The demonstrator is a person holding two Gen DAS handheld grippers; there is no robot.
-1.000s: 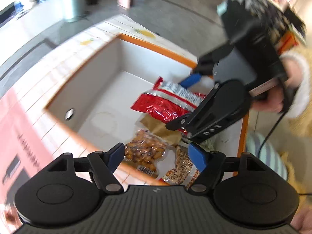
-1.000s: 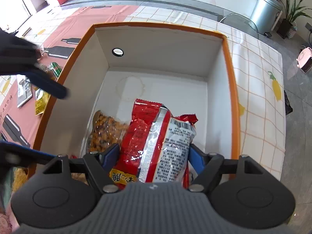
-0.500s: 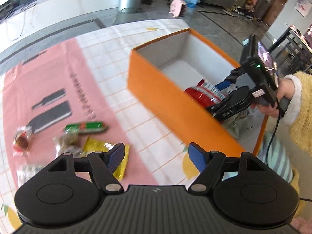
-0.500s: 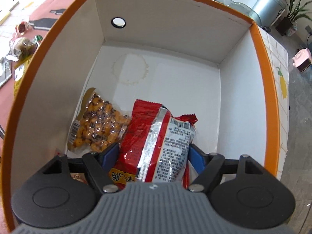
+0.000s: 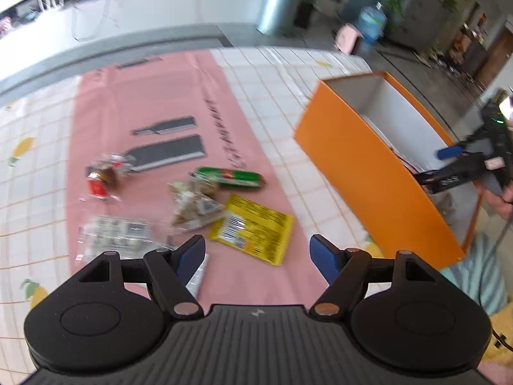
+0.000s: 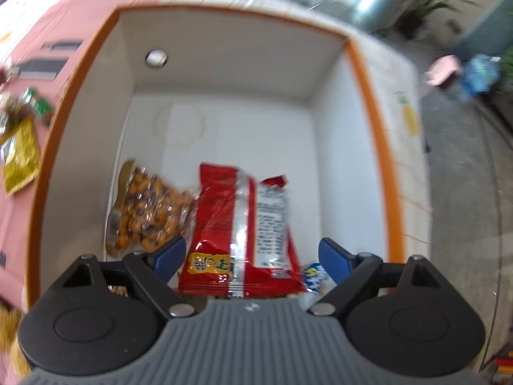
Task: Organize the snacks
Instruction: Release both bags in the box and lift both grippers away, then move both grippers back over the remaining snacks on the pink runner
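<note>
I'm at the release end of one drop and the start of the next pick. My right gripper (image 6: pixel 251 255) points down into the orange box (image 6: pixel 368 96), and its jaws are opening around the red snack bag (image 6: pixel 237 224); the bag sits between the pads with a gap on each side, so I judge it is let go and resting on the box floor beside the bag of coated nuts (image 6: pixel 147 211). A blue-and-white packet (image 6: pixel 315 277) peeks out by the right pad. My left gripper (image 5: pixel 256 253) is spread wide with nothing between its fingers, hanging over the pink table mat (image 5: pixel 154 96) where the remaining snacks lie: the yellow packet (image 5: pixel 253 227) just ahead of the fingertips, the green stick pack (image 5: pixel 229 178), a clear bag of brownish pieces (image 5: pixel 195 205), a clear wrapped pack (image 5: pixel 118 234) and a small red-labelled one (image 5: pixel 102 179). Next, I think, the left needs to drop onto the yellow packet and pinch an edge, since it lies flat, while the right lifts clear of the box.
</note>
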